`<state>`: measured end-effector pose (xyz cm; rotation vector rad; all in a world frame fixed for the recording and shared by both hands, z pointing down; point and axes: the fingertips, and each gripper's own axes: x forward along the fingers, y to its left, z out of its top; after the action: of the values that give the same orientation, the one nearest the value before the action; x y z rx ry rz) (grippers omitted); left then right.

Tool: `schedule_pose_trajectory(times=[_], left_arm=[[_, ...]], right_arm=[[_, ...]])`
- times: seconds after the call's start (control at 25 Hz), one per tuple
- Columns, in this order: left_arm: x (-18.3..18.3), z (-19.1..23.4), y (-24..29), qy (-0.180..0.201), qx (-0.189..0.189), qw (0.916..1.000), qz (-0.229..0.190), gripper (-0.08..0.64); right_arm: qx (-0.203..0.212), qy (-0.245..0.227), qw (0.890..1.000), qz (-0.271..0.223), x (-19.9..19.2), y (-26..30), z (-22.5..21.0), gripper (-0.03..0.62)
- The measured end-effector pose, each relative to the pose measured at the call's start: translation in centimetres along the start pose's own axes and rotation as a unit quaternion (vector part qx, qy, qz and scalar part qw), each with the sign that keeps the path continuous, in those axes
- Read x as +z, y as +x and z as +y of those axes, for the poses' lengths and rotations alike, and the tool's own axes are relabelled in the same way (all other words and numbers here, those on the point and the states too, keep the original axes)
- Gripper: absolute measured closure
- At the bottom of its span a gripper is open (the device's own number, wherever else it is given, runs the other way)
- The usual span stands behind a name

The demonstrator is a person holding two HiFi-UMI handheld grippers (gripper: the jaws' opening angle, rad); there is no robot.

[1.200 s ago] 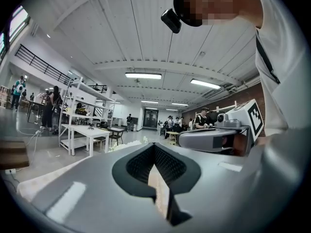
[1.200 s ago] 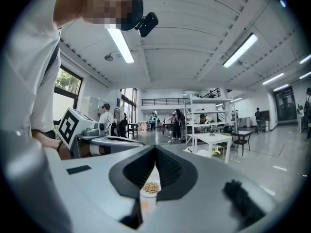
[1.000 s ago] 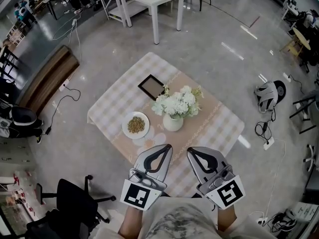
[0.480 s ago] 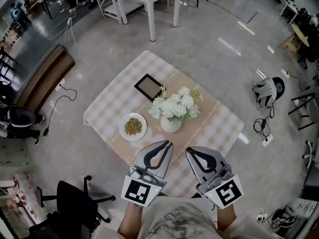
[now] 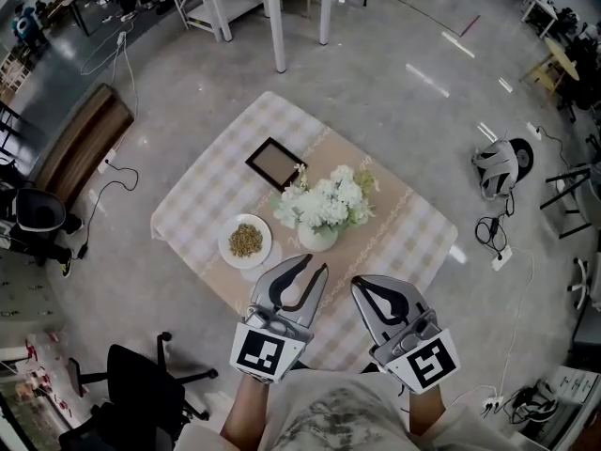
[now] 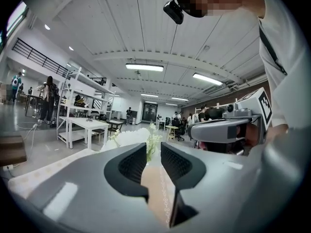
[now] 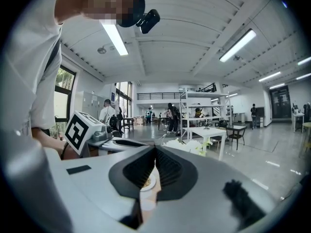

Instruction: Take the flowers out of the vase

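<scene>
Two tools up. The left tool (image 5: 315, 263) has just been easing its jaws apart, nothing between them; the right tool (image 5: 358, 283) has its jaws together, empty. One bunch of white flowers (image 5: 324, 200) stands in one vase (image 5: 317, 238) mid-worktop (image 5: 207, 205), just ahead of both. One plate (image 5: 245, 241) sits left of the vase and one frame (image 5: 275, 163) lies beyond.

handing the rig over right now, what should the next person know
Left tool: jaws have just been opening, slightly apart, nothing between them.
Right tool: shut, empty, beside the left.
Both are on the near side of the vase, not touching it.
The flowers stand in the vase, mid table.
Done: nothing taken out.
Left: grip the flowers and lift them out of the vase.
</scene>
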<state>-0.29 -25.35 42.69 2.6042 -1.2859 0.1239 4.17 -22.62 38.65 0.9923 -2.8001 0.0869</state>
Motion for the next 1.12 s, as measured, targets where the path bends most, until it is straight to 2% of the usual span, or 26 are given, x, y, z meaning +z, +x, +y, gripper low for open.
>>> schedule_pose_trajectory(times=[0.32, 0.56, 1.12], left_arm=[[-1.3, 1.1, 1.2, -0.005, 0.01, 0.9999, 0.008, 0.42], [-2.4, 2.2, 2.3, 0.007, 0.014, 0.9998, 0.009, 0.388], [-5.2, 3.5, 4.5, -0.023, 0.024, 0.9989, 0.033, 0.307]], right_arm=[[-0.006, 0.004, 1.0, 0.007, -0.5, 0.0, -0.4, 0.577], [-0.01, 0.007, 1.0, 0.011, -0.8, 0.0, -0.7, 0.577], [-0.02, 0.014, 1.0, 0.017, -1.5, -0.3, -1.5, 0.577]])
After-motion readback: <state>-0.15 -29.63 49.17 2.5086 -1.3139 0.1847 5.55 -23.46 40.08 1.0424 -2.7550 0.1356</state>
